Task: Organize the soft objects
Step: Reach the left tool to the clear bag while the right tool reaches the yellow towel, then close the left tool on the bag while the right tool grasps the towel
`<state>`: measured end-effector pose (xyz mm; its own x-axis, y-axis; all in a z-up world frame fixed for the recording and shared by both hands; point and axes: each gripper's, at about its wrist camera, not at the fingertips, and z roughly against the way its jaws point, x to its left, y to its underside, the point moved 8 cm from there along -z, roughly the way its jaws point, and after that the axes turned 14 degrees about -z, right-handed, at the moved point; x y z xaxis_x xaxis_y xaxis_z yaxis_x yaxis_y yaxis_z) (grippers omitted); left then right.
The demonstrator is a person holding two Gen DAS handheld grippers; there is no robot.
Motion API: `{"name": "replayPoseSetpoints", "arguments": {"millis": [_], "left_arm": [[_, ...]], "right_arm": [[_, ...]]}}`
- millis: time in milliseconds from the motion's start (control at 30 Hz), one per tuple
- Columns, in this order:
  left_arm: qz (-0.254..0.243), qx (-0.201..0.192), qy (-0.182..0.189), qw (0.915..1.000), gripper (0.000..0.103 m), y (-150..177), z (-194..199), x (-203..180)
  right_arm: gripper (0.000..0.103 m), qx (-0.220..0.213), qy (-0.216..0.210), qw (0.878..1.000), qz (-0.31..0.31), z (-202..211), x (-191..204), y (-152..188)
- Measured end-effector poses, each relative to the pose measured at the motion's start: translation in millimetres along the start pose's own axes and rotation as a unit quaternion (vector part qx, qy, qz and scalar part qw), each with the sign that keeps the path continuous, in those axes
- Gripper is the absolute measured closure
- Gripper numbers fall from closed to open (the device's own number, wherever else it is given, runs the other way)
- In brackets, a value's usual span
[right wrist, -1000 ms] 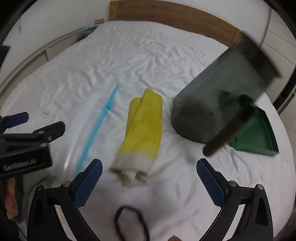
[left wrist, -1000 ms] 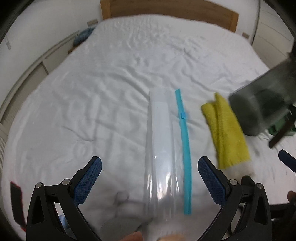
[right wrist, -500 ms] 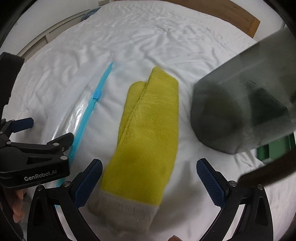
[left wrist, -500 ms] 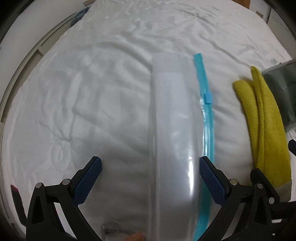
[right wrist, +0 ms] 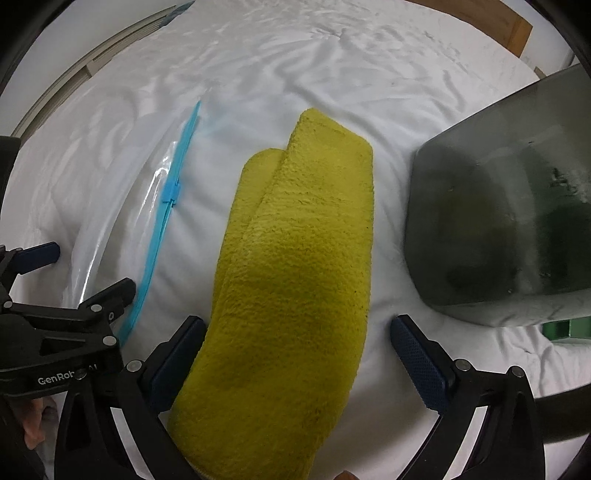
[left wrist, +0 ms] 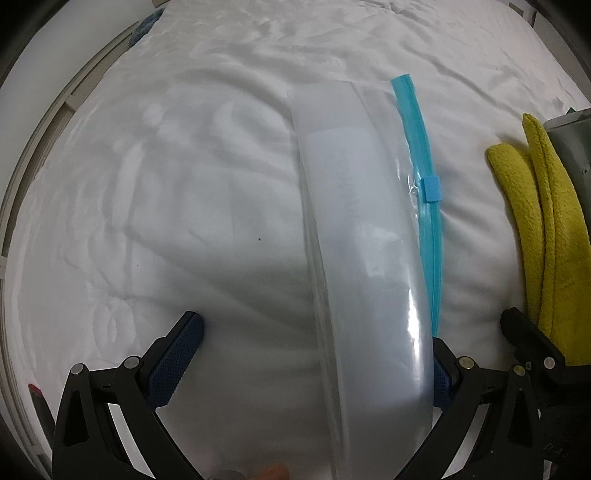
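Note:
A clear plastic zip bag (left wrist: 365,258) with a blue zipper strip (left wrist: 424,206) lies flat on the white bed. My left gripper (left wrist: 314,354) is open and low over the bag's near end, its jaws on either side of it. A pair of fuzzy yellow socks (right wrist: 295,277) lies to the right of the bag; they also show in the left wrist view (left wrist: 546,236). My right gripper (right wrist: 299,358) is open, its jaws straddling the socks' near end. The left gripper also shows in the right wrist view (right wrist: 66,295), beside the zipper strip (right wrist: 166,214).
A dark translucent container (right wrist: 502,206) lies on its side right of the socks, with a green tray (right wrist: 569,328) behind it. The white bedsheet (left wrist: 184,184) is wrinkled. A wooden headboard (right wrist: 491,18) is at the far end.
Both grippers have dropped lower and moved forward. The left now straddles the bag's near end; the right now straddles the socks. Both stay open.

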<state>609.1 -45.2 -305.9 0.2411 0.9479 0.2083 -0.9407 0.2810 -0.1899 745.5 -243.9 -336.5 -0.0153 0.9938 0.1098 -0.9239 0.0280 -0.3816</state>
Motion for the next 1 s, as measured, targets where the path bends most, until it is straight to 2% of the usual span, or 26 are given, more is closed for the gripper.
{"name": "replayPoseSetpoints", "arguments": {"millis": [167, 233, 333, 567, 667, 800, 867, 1000], "left_arm": [[-0.005, -0.007, 0.006, 0.9999, 0.001, -5, 3, 2], [-0.008, -0.024, 0.024, 0.9994, 0.001, -5, 8, 1], [-0.013, -0.023, 0.042, 0.9988, 0.001, -6, 5, -3], [-0.021, -0.017, 0.020, 0.9994, 0.001, -12, 2, -8], [-0.020, -0.023, 0.017, 0.9994, 0.003, -26, 5, -18], [-0.023, -0.027, 0.048, 0.9982, 0.003, -31, 13, -13], [-0.013, -0.021, 0.070, 0.9972, 0.003, -34, 10, -4], [0.010, -0.033, 0.127, 0.9913, 0.003, -41, 6, 7]], "right_arm": [[0.001, 0.005, -0.021, 1.000, -0.007, -8, -7, -5], [0.001, 0.007, -0.034, 0.999, -0.007, -9, -10, -7], [0.001, 0.011, -0.049, 0.999, -0.002, -15, -15, -11], [0.000, 0.016, -0.057, 0.998, 0.007, -24, -22, -16], [0.001, 0.015, -0.070, 0.997, 0.005, -19, -27, -16], [0.001, 0.017, -0.075, 0.997, 0.007, -13, -31, -14], [0.001, 0.016, -0.076, 0.997, 0.010, -10, -30, -12], [0.001, 0.012, -0.067, 0.997, 0.026, -7, -31, -7]]}}
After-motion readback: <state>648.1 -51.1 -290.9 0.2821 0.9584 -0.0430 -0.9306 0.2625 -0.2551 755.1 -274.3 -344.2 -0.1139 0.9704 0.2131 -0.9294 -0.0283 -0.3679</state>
